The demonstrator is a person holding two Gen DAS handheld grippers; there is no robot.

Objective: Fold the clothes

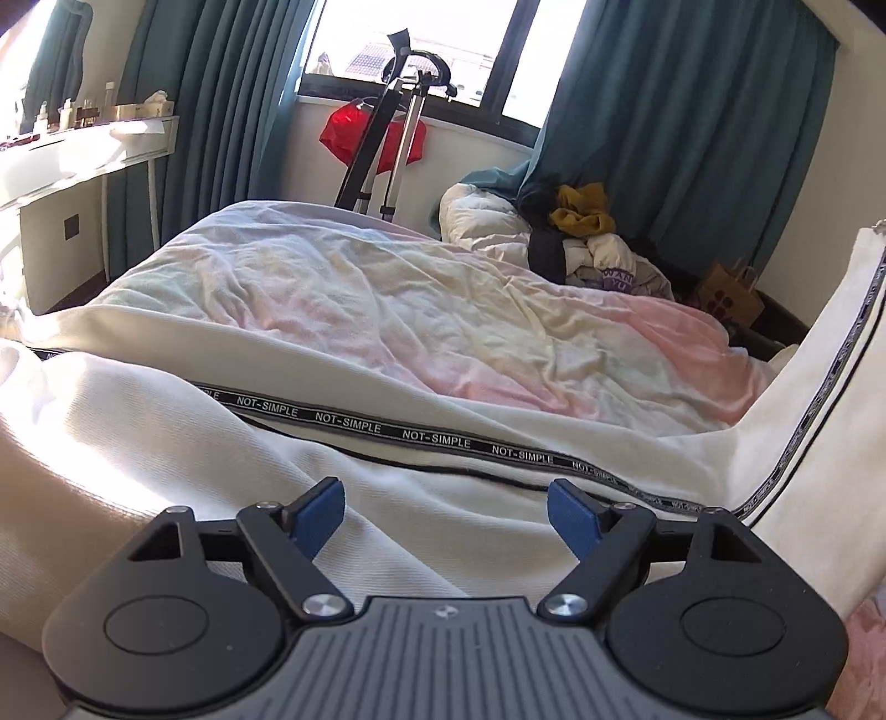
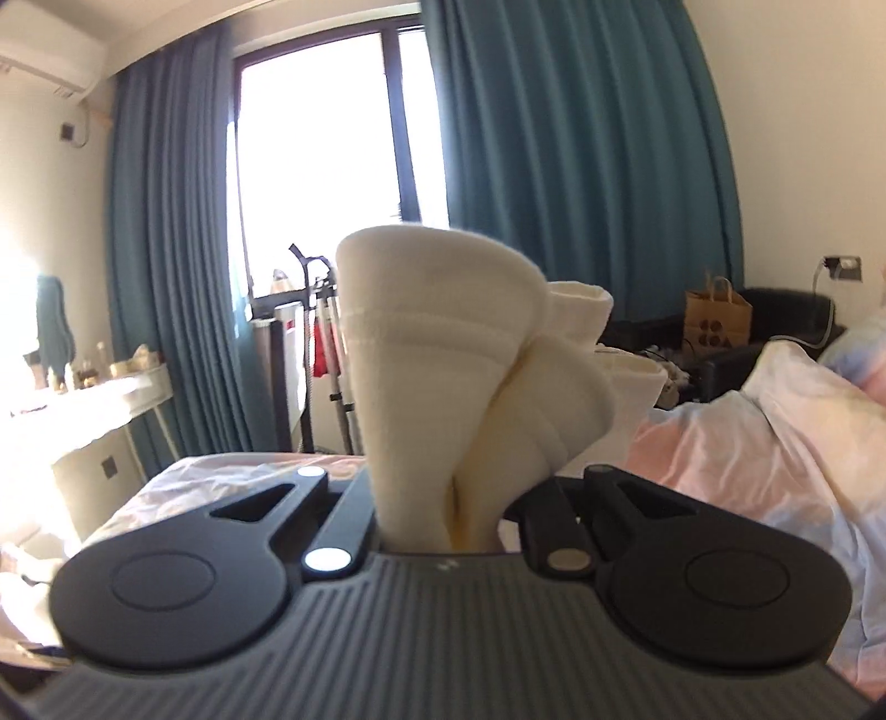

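On the bed [image 1: 387,310], right hand-held gripper [image 2: 443,531] clamps the cream ribbed-knit trousers with black NOT-SIMPLE tape [image 1: 387,498] by a bunched end, left hand-held gripper [image 1: 446,515] open above them; should pin cloth while right carries fold over evenly.

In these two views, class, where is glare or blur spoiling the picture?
Left wrist: sun blows out the window and shelf; the garment stays sharp. Right wrist: window blown out, the gripped cloth slightly soft, edges bent by fisheye.

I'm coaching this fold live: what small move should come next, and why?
Probably lower the left tongs and close them on the cream garment near its NOT-SIMPLE tape. They hang open over the cloth holding nothing, while the right tongs already pinch a bunched end, so a second grip should let it stretch flat.
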